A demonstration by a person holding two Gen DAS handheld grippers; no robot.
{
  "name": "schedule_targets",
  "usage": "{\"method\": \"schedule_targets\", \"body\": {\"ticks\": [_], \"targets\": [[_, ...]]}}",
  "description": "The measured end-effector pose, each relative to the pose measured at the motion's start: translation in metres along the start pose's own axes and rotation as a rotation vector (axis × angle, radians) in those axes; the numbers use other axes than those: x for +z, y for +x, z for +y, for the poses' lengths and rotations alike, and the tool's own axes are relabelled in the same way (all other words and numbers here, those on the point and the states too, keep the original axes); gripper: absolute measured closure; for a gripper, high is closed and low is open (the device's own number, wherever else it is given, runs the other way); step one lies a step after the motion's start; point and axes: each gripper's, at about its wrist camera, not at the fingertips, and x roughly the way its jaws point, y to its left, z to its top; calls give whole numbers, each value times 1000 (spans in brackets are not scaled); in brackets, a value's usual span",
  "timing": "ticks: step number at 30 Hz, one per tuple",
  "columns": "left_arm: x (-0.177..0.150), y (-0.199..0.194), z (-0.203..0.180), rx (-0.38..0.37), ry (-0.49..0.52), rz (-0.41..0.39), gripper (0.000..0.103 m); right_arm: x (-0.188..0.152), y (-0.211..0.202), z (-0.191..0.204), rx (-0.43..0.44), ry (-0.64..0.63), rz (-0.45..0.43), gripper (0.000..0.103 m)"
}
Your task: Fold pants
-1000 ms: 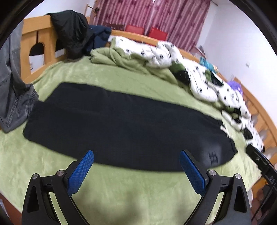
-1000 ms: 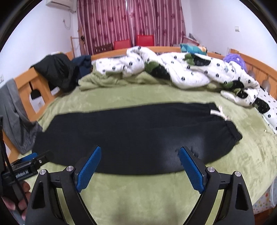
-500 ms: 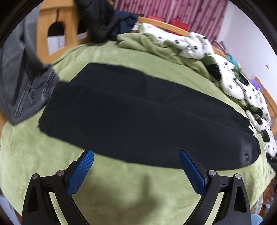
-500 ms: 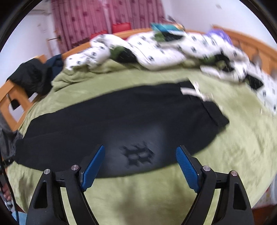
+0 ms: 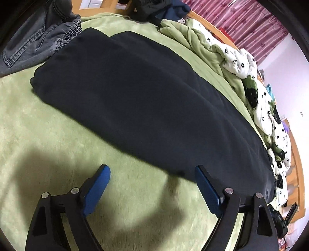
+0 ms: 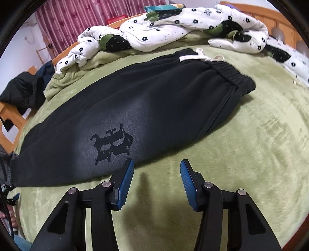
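Green bed (image 6: 251, 135), black pants (image 6: 154, 100), floral quilt (image 6: 173, 29)

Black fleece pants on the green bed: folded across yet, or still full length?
Full length: black fleece pants stretch from elastic waistband to far cuffs, legs apparently stacked.

Your left view cuts the grey jeans (image 5: 38, 36) off at its top-left edge, and the dark clothes (image 5: 156, 7) run out of the top. The waistband end of the black pants (image 5: 268, 193) sinks behind the right finger (image 5: 207, 189) of your left tool. In your right view, the pants' cuff end (image 6: 13, 173) slips past the left rim, where your hand (image 6: 7, 222) shows only in part.
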Motion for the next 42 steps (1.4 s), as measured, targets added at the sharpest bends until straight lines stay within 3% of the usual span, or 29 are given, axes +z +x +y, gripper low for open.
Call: {"method": "schedule_targets", "body": {"ticks": [5, 9, 11, 12, 13, 16, 22, 27, 34, 42], "targets": [[10, 10, -2, 26, 4, -5, 26, 5, 20, 0, 33, 43, 24, 53], [18, 13, -7, 63, 23, -17, 44, 10, 35, -2, 64, 96, 11, 56], [23, 12, -5, 77, 3, -25, 59, 15, 38, -2, 49, 120, 0, 69], [26, 13, -3, 76, -7, -20, 73, 18, 38, -2, 49, 131, -7, 72], [29, 14, -3, 76, -4, -11, 83, 21, 37, 0, 42, 142, -24, 82], [33, 7, -5, 74, 22, -17, 91, 34, 25, 11, 45, 121, -75, 89], [62, -32, -35, 43, 120, -142, 92, 74, -13, 39, 89, 14, -184, 90], [101, -37, -59, 41, 148, -209, 92, 115, -18, 54, 115, -8, -229, 90], [148, -7, -93, 107, 208, -289, 92, 151, 9, 73, 104, -52, -250, 90], [174, 54, -118, 196, 261, -289, 92, 174, 70, 98, 37, -97, -224, 90]]}}
